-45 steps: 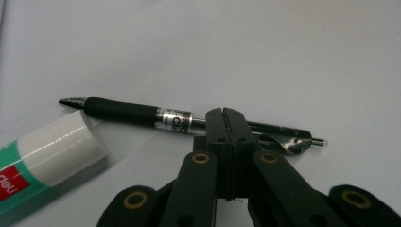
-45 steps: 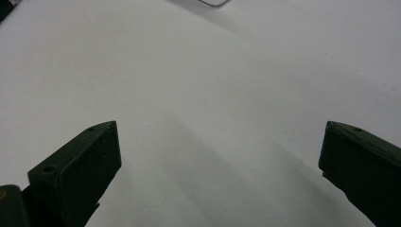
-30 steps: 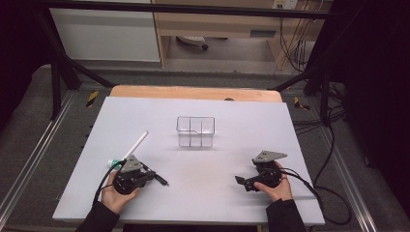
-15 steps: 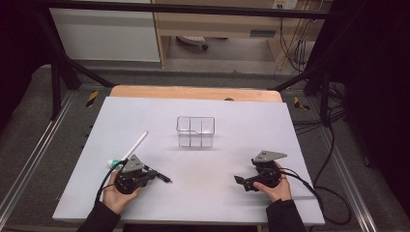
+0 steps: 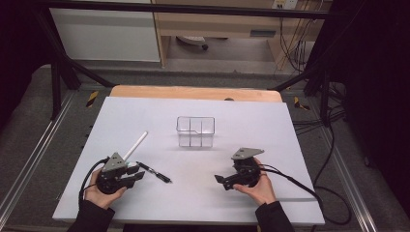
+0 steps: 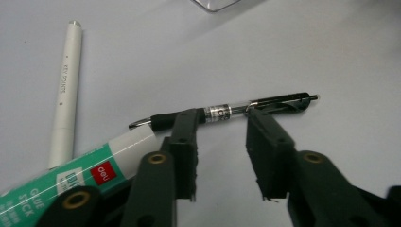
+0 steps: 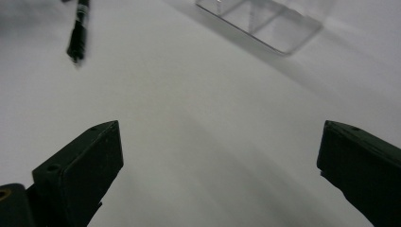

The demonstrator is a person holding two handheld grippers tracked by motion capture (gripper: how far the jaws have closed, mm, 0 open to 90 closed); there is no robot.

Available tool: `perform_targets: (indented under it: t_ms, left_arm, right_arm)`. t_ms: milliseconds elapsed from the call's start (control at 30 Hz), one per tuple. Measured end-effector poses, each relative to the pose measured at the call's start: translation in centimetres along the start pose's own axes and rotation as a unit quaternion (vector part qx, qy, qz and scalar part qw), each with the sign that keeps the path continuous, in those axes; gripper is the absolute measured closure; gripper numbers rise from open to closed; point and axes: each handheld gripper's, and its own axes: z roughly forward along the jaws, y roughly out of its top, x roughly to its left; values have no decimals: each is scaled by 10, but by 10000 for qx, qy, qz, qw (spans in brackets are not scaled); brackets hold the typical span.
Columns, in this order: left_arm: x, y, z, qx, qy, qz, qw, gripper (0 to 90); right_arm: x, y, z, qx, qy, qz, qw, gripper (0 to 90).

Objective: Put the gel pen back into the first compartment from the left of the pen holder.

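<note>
A black pen (image 5: 153, 172) (image 6: 236, 106) lies on the white table, crosswise just past the tips of my left gripper (image 5: 137, 173) (image 6: 222, 124). Its jaws have just been opening and stand apart, with no pad pressing on the pen. A green and white glue stick (image 6: 71, 175) lies to the left of that gripper's jaws, and a white pen (image 5: 135, 145) (image 6: 66, 90) lies beyond it. My right gripper (image 5: 221, 180) (image 7: 222, 130) stands wide open over bare table, with nothing between its jaws, pointing toward the black pen (image 7: 79, 30).
A clear divided box (image 5: 195, 131) (image 7: 265, 21) stands in the middle of the table (image 5: 290, 145), beyond both grippers. A cable (image 5: 300, 186) trails from the right gripper off the table's right edge.
The left gripper's jaws have opened and let go of the black pen, which now lies on the table. The right gripper has moved left, toward the middle.
</note>
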Motion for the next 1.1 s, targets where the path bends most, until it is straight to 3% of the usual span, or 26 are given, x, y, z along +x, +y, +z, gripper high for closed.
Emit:
perform_targets:
  t_ms: [333, 500, 833, 967, 1100]
  left_arm:
    - [9, -2, -6, 10, 26, -46, 10000, 260]
    - [13, -3, -6, 26, 50, -104, 9999, 139]
    - [18, -6, -8, 43, 91, -104, 9999, 78]
    - [18, -7, -7, 71, 100, -110, 9999, 78]
    - [17, -6, -7, 58, 100, -91, 9999, 79]
  right_arm:
    - [49, 47, 47, 124, 471, -483, 9976, 132]
    - [65, 59, 71, 151, 628, -535, 9965, 216]
    - [87, 74, 104, 239, 849, -710, 9936, 410]
    - [96, 74, 116, 359, 883, -876, 9916, 481]
    - [100, 69, 122, 420, 967, -887, 9905, 554]
